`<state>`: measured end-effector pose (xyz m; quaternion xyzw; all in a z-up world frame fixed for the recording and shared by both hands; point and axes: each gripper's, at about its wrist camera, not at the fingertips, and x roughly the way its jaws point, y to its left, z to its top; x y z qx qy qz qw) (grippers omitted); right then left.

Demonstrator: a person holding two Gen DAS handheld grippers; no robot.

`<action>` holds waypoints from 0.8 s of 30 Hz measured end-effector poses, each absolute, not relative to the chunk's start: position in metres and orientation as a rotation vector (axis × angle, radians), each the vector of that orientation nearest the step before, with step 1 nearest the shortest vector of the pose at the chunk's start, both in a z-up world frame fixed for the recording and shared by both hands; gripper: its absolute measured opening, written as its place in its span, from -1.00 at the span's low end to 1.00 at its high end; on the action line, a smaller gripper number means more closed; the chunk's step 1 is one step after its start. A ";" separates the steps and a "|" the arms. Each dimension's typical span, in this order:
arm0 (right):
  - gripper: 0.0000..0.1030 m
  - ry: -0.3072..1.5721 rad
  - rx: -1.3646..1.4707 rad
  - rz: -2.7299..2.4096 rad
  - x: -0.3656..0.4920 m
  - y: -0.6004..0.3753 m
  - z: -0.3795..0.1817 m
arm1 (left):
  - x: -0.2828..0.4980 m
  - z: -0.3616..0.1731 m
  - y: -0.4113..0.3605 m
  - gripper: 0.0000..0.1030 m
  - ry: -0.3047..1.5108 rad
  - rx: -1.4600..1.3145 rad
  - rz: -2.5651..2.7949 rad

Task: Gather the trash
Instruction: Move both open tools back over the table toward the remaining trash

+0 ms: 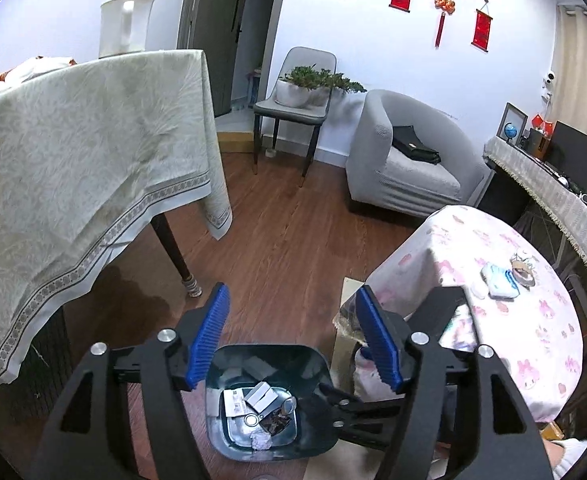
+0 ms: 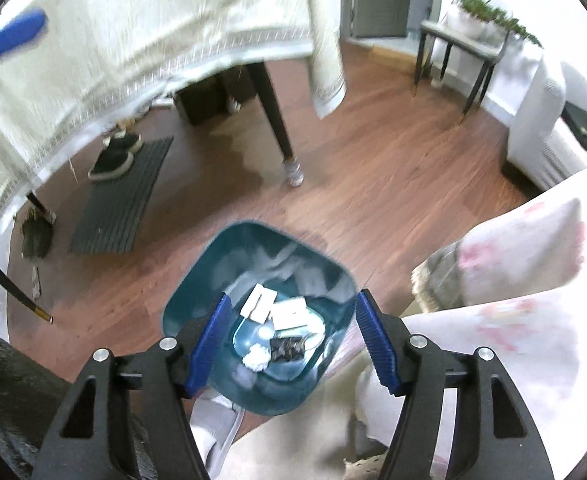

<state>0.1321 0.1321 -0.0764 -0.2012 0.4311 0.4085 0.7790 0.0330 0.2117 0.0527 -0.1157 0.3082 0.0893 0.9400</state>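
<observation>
Below, both cameras look down on one bin.
Left gripper [image 1: 291, 312]: jaws spread, nothing pinched between the ribbed blue pads; bin seen through the gap.
Right gripper [image 2: 291, 316]: jaws spread, nothing between the pads; in the left view only its black linkage is seen, crossing the bin's right edge.
Trash bin [image 2: 197, 280]: dark teal plastic, squarish with rounded corners, glossy inner walls, standing on the wood floor [image 1: 285, 216]; near rim cut off by gripper frames in both views.
Trash in bin: white cards or small boxes [image 2: 289, 312], a crumpled white paper ball [image 2: 255, 358], a dark crinkled wrapper [image 2: 287, 348]; a small round shiny item is too small to name.
Trash left on round table [image 1: 533, 336]: a blue-and-white soft pack [image 1: 499, 280] and a small tangle beside it, hard to make out; pink-printed cloth cover.
Large table [image 1: 73, 152]: pale patterned cloth with a banded border, dark leg in a sock-like foot cover; top mostly hidden.
Right view: blurred, overexposed at top; a blue streak at the upper left edge, cut off.
Under large table: dark shoes [image 2: 113, 156] on a ribbed mat, partly shadowed.
</observation>
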 end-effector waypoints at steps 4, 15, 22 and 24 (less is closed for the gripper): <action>0.27 0.856 -0.400 0.862 0.133 0.112 -0.045 | 0.039 0.057 0.204 0.34 0.614 -0.243 0.171; 0.27 0.755 -0.343 0.736 0.144 0.045 0.006 | 0.061 0.061 0.169 0.37 0.609 -0.232 0.096; 0.27 0.740 -0.298 0.634 0.158 -0.001 0.014 | 0.076 0.065 0.140 0.39 0.598 -0.202 0.025; 0.27 0.741 -0.288 0.610 0.163 -0.013 0.015 | 0.080 0.062 0.132 0.39 0.598 -0.190 0.006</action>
